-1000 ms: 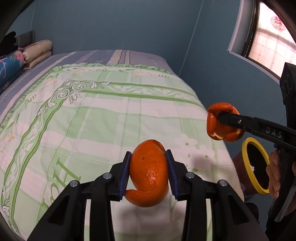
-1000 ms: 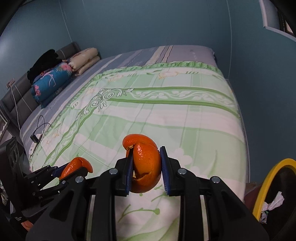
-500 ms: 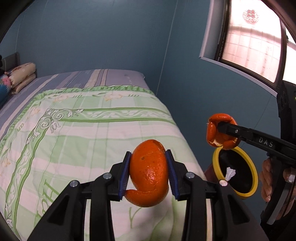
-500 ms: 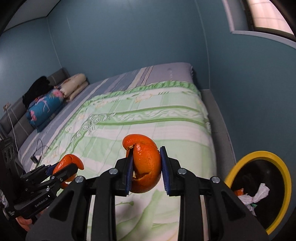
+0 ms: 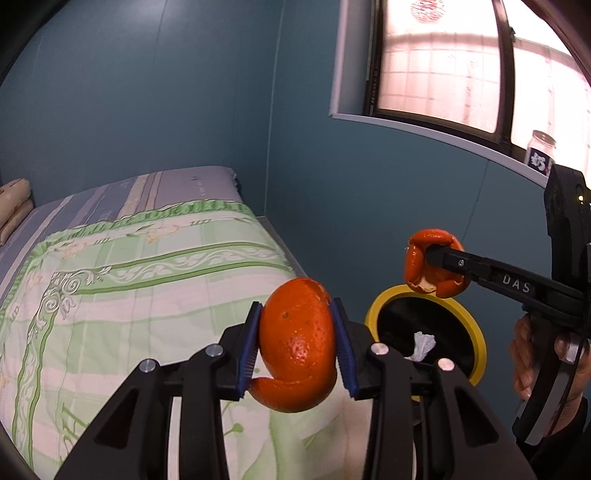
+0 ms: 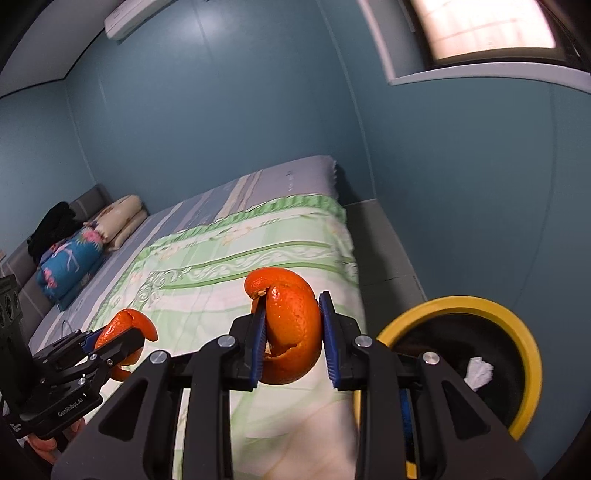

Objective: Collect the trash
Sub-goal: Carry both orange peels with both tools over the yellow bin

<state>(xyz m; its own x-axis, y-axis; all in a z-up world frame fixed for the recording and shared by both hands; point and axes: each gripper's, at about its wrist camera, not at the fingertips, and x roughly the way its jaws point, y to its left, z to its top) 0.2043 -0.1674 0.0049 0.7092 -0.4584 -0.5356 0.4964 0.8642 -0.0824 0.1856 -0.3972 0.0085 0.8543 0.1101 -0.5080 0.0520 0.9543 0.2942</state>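
Two views from cameras on hand-held grippers, in a bedroom w/ teal-blue walls.

Left wrist view: the left gripper is clamped on a large curled piece of orange peel, blue pads pressed against both sides of it. Behind it lies a bed w/ a green-and-white patterned quilt. To the right, just beside the foot of the bed, stands a dark trash bin w/ a yellow rim; a crumpled white tissue lies inside. The right gripper comes in from the right edge, held by a person's hand, and pinches a second orange peel in the air, above the bin's far rim as seen from here. A window glows pink-white at upper right, w/ a jar on its sill.

Right wrist view: the right gripper grips its curled peel between blue pads, over the foot of the bed. The yellow-rimmed bin sits at lower right, the tissue visible in it. At lower left the left gripper holds its own peel over the quilt. Pillows are stacked at the far end of the bed, and an air-con unit hangs high on the wall.
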